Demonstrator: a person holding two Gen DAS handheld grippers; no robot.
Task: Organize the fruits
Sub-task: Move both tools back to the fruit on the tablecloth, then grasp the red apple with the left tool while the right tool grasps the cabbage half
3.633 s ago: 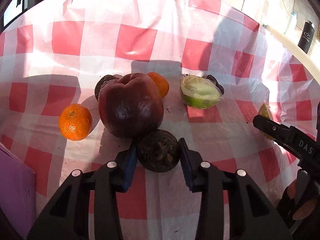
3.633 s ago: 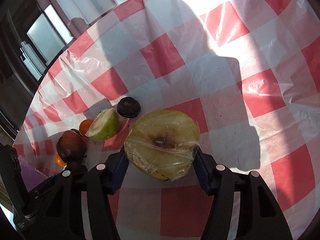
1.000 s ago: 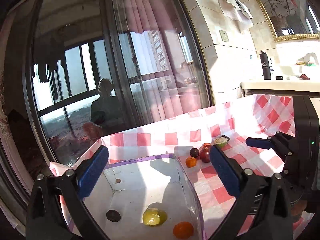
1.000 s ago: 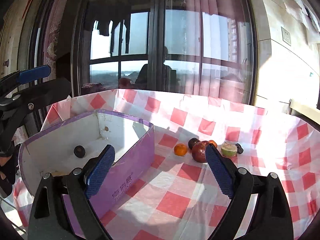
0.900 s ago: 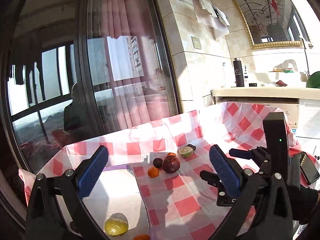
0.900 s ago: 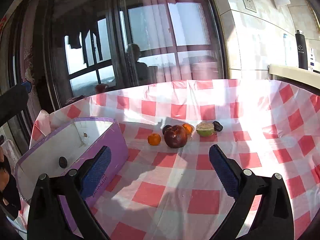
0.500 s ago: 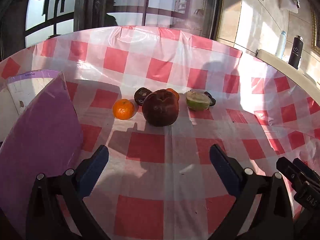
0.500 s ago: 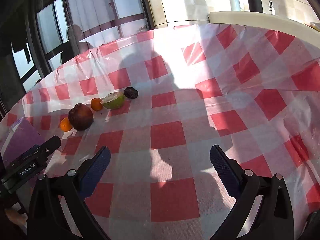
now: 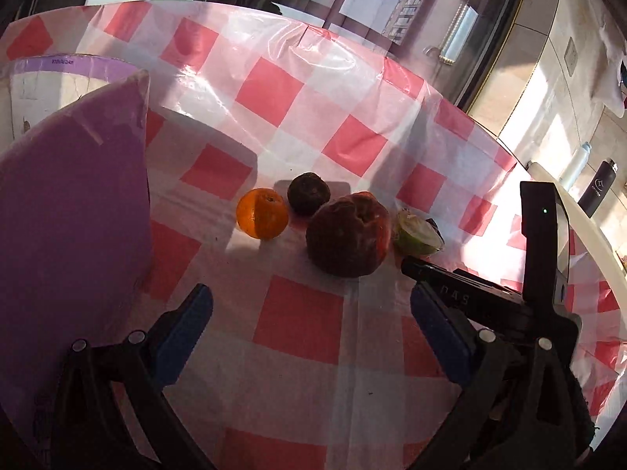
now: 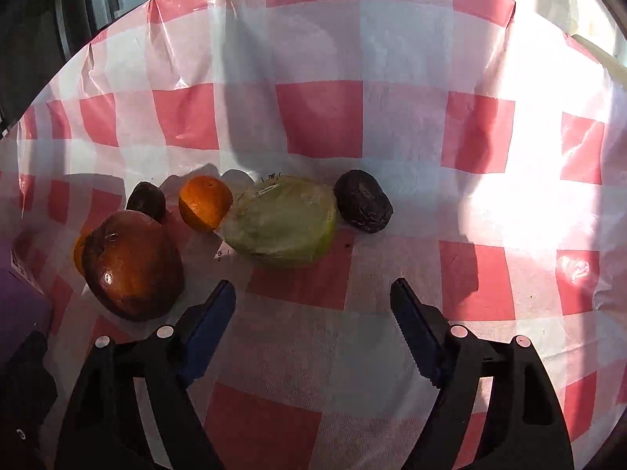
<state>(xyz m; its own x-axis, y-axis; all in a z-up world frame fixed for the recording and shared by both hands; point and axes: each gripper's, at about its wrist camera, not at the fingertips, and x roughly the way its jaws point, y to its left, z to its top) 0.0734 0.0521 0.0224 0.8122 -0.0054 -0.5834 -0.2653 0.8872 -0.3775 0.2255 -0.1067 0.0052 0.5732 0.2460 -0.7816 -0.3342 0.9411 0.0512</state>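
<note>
Two oranges (image 10: 205, 203) only in my R view, L shows one; box (image 9: 74, 211) cropped; L gripper (image 9: 313, 331) open, R gripper (image 10: 313, 315) closing, both empty.

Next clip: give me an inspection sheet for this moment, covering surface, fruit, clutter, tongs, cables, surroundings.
Surface: red-and-white checked tablecloth, plastic-covered, wrinkled.
Job's things: wrapped green fruit half, red apple, two oranges, two dark wrinkled fruits, all on the cloth; purple box at left.
Clutter: nothing seen.
Tongs: left tongs open, empty; right tongs closing, nothing between them, aimed near the green half.
Cables: nothing seen.
Surroundings: windows, tiled wall, two bottles on a counter.
</note>
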